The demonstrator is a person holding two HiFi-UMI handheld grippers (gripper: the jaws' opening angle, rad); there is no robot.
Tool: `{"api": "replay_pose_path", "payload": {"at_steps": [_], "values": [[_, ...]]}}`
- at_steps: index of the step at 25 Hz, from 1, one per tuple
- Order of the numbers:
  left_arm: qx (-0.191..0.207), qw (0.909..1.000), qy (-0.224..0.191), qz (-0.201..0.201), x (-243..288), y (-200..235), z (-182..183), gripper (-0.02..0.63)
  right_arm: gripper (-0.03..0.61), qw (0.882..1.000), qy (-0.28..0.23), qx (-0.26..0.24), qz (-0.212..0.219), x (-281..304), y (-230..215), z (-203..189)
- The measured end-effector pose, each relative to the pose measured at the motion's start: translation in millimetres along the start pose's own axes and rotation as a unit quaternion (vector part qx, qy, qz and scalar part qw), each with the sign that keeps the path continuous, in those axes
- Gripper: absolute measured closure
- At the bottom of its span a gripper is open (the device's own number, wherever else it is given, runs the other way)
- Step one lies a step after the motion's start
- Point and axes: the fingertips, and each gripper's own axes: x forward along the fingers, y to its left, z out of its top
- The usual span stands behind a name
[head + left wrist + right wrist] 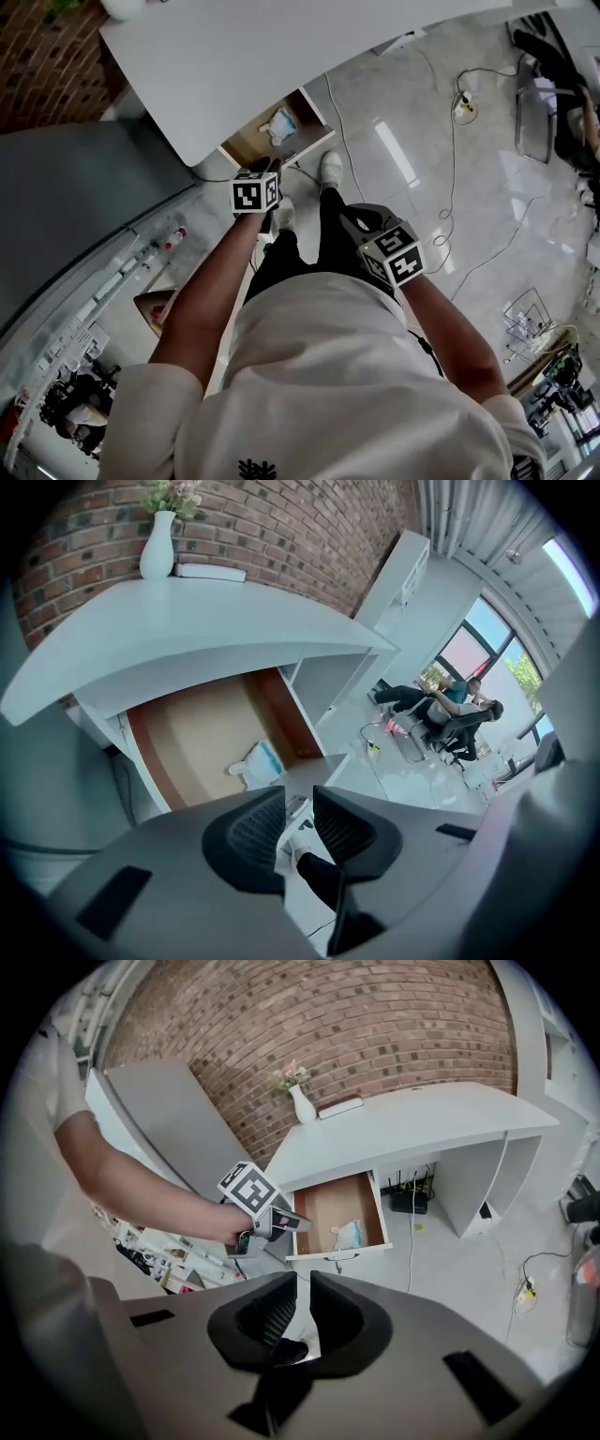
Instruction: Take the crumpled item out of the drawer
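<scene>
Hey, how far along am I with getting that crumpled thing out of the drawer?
Done: the drawer under the desk stands open. In hand: nothing. The left gripper and the right gripper both have their jaws narrowly apart and empty, held back from the drawer. Left: the crumpled item lies on the drawer's bottom near its front, so reaching in, gripping it and lifting it out all remain.

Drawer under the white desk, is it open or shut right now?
Open. The drawer is pulled out from under the desk, its brown floor exposed, with the crumpled item lying inside.
</scene>
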Motion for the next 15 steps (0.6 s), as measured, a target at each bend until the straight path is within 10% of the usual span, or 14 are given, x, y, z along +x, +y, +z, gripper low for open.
{"api": "replay_pose_path", "payload": {"at_steps": [15], "values": [[-0.030, 0.9964, 0.031, 0.073, 140, 70, 22, 0.511, 0.515, 0.996, 0.080, 0.010, 0.047, 39, -86, -14]]}}
